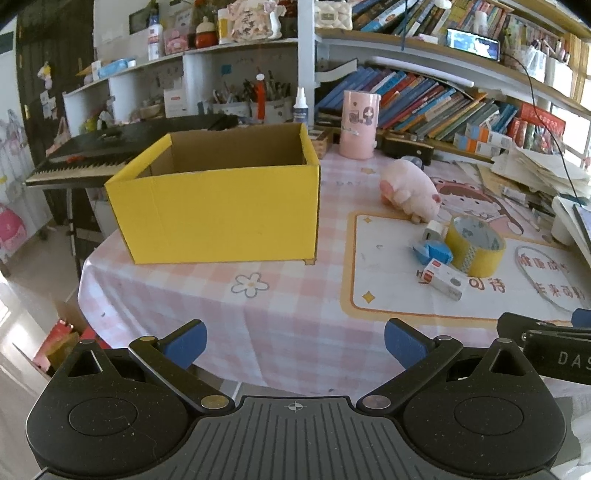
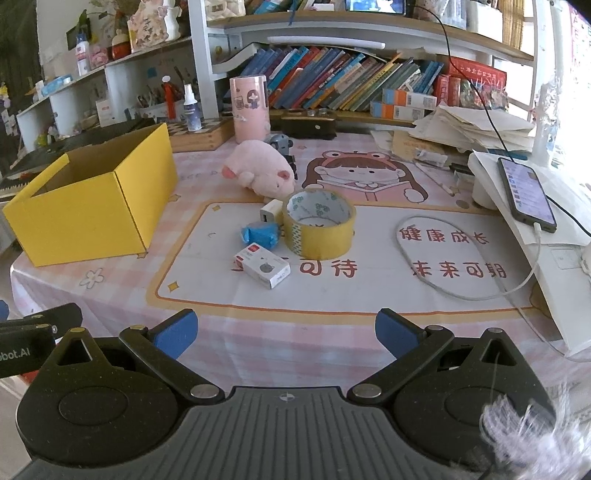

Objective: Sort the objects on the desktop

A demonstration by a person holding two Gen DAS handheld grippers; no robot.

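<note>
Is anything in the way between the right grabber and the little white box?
Nothing visible. The right gripper hangs open at the table's near edge, and only bare mat lies between it and the small white box. The tape roll sits just behind the box.

Pink checked tablecloth [image 2: 295,332] covers the desk. Behind it, white shelves [image 2: 369,22] hold slanted books [image 2: 332,85], with cluttered cubbies [image 1: 147,74] to their left. Black keyboard on stand [image 1: 92,155] sits left of the desk, pale floor [image 1: 22,387] below it. Bright daylight comes from the desk's right side.
</note>
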